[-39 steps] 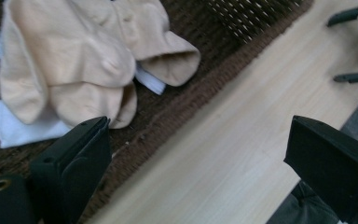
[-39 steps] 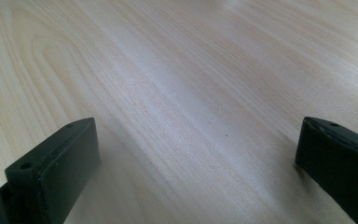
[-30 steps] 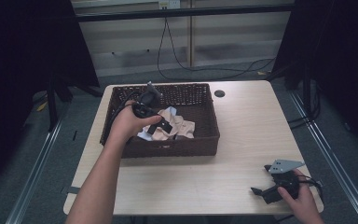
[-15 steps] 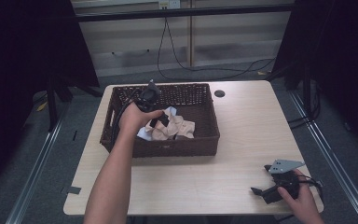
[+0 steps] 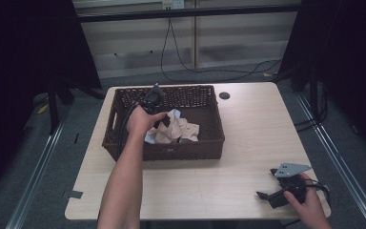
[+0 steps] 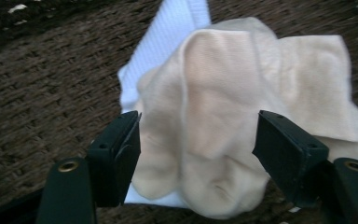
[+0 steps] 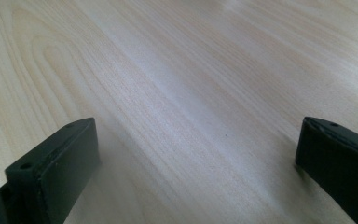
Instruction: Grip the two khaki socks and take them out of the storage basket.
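Observation:
A dark wicker basket (image 5: 124,143) stands on the table's left half. A cream cloth (image 5: 181,131) lies crumpled inside it on a white cloth (image 5: 174,114). My left gripper (image 5: 164,121) reaches down into the basket over them. In the left gripper view the cream cloth (image 6: 223,116) bulges between the jaws of my left gripper (image 6: 198,154), which have just been closing. A gap still shows beside the right pad. My right gripper (image 5: 267,183) rests at the table's front right corner, held by a hand. Its jaws (image 7: 196,163) stand wide over bare wood.
The light wooden table (image 5: 248,143) has a small round cable hole (image 5: 224,95) behind the basket's right corner. Black cables (image 5: 181,62) trail on the floor past the far edge. A black stand (image 5: 55,100) rises to the table's left.
My left hand has sunk lower into the basket onto the cloths, and its jaws have narrowed around the cream cloth. The right hand and gripper have stayed still.

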The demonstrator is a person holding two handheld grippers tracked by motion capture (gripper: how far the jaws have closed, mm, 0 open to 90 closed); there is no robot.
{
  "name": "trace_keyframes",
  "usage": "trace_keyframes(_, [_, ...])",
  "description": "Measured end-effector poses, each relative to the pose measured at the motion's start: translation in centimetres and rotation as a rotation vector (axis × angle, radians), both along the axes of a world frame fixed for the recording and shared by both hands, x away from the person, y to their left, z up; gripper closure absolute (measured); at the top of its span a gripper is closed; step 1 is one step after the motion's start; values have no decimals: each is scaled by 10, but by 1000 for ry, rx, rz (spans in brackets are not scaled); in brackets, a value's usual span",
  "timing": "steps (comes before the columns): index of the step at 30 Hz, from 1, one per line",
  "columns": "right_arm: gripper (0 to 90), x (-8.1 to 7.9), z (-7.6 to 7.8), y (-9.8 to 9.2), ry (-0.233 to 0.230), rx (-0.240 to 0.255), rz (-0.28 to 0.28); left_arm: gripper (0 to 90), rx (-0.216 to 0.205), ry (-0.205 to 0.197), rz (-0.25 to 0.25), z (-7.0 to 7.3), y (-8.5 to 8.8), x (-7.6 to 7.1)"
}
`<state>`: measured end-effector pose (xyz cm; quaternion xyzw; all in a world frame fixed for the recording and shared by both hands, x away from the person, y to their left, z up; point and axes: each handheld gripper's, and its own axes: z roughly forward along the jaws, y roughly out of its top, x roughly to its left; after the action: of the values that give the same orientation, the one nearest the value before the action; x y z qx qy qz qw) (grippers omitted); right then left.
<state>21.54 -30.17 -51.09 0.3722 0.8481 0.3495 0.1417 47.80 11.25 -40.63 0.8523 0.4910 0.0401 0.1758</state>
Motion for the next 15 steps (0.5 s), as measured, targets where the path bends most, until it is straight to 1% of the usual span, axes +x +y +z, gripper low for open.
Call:
trace_keyframes(2, [0,0,0,0,0,0,0,334,4,-2,-12,-2,0,2])
trace_keyframes(3, [0,0,0,0,1,1,-1,334,2,3,-14,-3,-1,3])
trace_keyframes(4, [0,0,0,0,1,1,-1,333,-11,-6,-7,-3,-1,4])
trace_keyframes(5, [0,0,0,0,1,1,-1,333,-16,-6,-2,-3,-2,4])
trace_keyframes(6, [0,0,0,0,1,1,-1,331,-17,3,-8,-3,-2,4])
trace_keyframes(7, [0,0,0,0,2,1,-1,310,-28,5,-4,-4,-3,5])
trace_keyframes(8, [0,0,0,0,1,1,-1,274,-34,8,4,-5,-4,5])
trace_keyframes(9, [0,0,0,0,0,0,0,234,-38,15,1,-5,-4,5])
trace_keyframes(10, [0,0,0,0,0,0,0,217,-45,13,4,-5,-5,5])
trace_keyframes(11, [0,0,0,0,0,0,0,212,-52,21,-6,-6,-5,5])
trace_keyframes(13, [0,0,0,0,0,0,0,153,-66,33,1,-7,-7,4])
trace_keyframes(15, [0,0,0,0,0,0,0,110,-56,34,-4,-8,-10,4])
